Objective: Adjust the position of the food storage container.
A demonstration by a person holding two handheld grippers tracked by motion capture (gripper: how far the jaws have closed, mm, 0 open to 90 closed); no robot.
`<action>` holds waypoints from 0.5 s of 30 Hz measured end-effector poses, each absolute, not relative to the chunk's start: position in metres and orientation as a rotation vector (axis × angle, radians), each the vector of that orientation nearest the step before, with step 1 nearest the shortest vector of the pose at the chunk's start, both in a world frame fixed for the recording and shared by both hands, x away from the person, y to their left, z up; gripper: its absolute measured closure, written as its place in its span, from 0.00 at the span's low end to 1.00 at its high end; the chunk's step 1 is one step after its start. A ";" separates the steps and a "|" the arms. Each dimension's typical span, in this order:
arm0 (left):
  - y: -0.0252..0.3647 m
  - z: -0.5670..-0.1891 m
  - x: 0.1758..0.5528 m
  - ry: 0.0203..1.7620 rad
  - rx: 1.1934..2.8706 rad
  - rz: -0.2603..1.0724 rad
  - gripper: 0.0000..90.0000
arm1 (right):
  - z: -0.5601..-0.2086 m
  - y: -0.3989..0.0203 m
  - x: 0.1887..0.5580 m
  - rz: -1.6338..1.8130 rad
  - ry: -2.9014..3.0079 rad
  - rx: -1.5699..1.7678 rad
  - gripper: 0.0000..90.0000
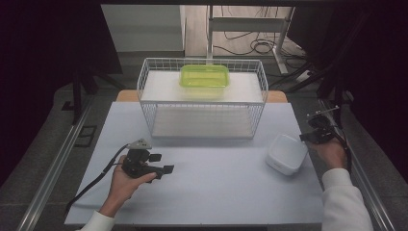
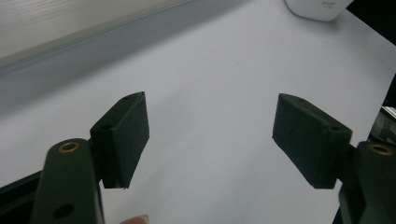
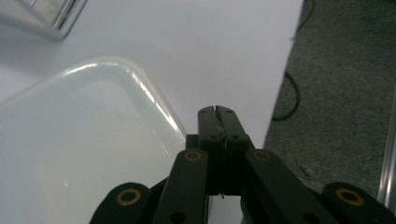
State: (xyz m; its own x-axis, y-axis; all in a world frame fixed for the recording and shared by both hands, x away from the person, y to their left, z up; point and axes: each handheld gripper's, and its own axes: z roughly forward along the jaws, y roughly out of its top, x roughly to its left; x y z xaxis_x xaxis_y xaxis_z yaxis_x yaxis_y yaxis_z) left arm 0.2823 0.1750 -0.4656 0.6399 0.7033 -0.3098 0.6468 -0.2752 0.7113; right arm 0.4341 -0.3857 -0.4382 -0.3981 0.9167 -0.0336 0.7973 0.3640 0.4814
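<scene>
On the white tabletop [image 1: 216, 183] at the right lies a white plastic container [image 1: 286, 153], bottom up. My right gripper [image 1: 310, 134] is just right of it, near the table's right edge. In the right gripper view its jaws [image 3: 218, 114] are pressed together with nothing between them, and the container's glossy rim [image 3: 154, 107] is close on their left. My left gripper [image 1: 162, 163] rests low over the front left of the table. Its pads [image 2: 123, 135] stand wide apart over bare table, open and holding nothing. The white container [image 2: 317, 7] is far off in that view.
A white wire rack [image 1: 144, 86] stands at the back middle of the table with a lime-green lidded box [image 1: 204, 76] on its top shelf. Grey floor and a cable [image 3: 292, 100] lie beyond the table's right edge. A cable [image 1: 91, 185] trails from the left gripper.
</scene>
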 end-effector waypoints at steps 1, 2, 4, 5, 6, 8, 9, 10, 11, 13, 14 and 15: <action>0.175 -0.465 0.282 1.056 1.991 0.081 0.30 | -0.440 -0.383 0.432 0.565 2.351 1.510 0.99; 0.175 -0.465 0.282 1.057 1.990 0.079 0.30 | -0.441 -0.380 0.430 0.563 2.369 1.506 0.99; 0.175 -0.465 0.282 1.057 1.984 0.073 0.30 | -0.444 -0.375 0.424 0.575 2.389 1.495 0.99; 0.175 -0.465 0.282 1.057 1.978 0.068 0.30 | -0.446 -0.372 0.420 0.583 2.399 1.496 0.99; 0.175 -0.465 0.282 1.056 1.975 0.064 0.30 | -0.446 -0.369 0.416 0.596 2.400 1.494 0.99; 0.175 -0.465 0.281 1.054 1.971 0.056 0.30 | -0.446 -0.364 0.409 0.599 2.413 1.494 0.99; 0.175 -0.465 0.281 1.054 1.972 0.055 0.30 | -0.446 -0.361 0.405 0.593 2.423 1.488 0.99; 0.175 -0.465 0.281 1.053 1.973 0.054 0.30 | -0.446 -0.357 0.401 0.590 2.429 1.483 0.99; 0.175 -0.464 0.281 1.053 1.973 0.054 0.30 | -0.446 -0.354 0.398 0.589 2.437 1.477 0.99; 0.175 -0.464 0.280 1.052 1.969 0.053 0.30 | -0.446 -0.347 0.391 0.591 2.455 1.468 0.99; 0.175 -0.464 0.280 1.053 1.970 0.052 0.30 | -0.446 -0.343 0.388 0.591 2.462 1.465 0.99; 0.176 -0.463 0.280 1.053 1.970 0.055 0.30 | -0.446 -0.340 0.384 0.592 2.467 1.463 0.99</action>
State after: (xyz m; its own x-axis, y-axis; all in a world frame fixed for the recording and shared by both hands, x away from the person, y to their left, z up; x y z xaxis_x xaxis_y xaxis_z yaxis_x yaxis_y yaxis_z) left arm 0.2803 0.1755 -0.4634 0.6402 0.6909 -0.3358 0.6520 -0.2575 0.7132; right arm 0.3843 -0.3395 -0.4461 -0.4843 0.8747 0.0216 0.7892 0.4260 0.4423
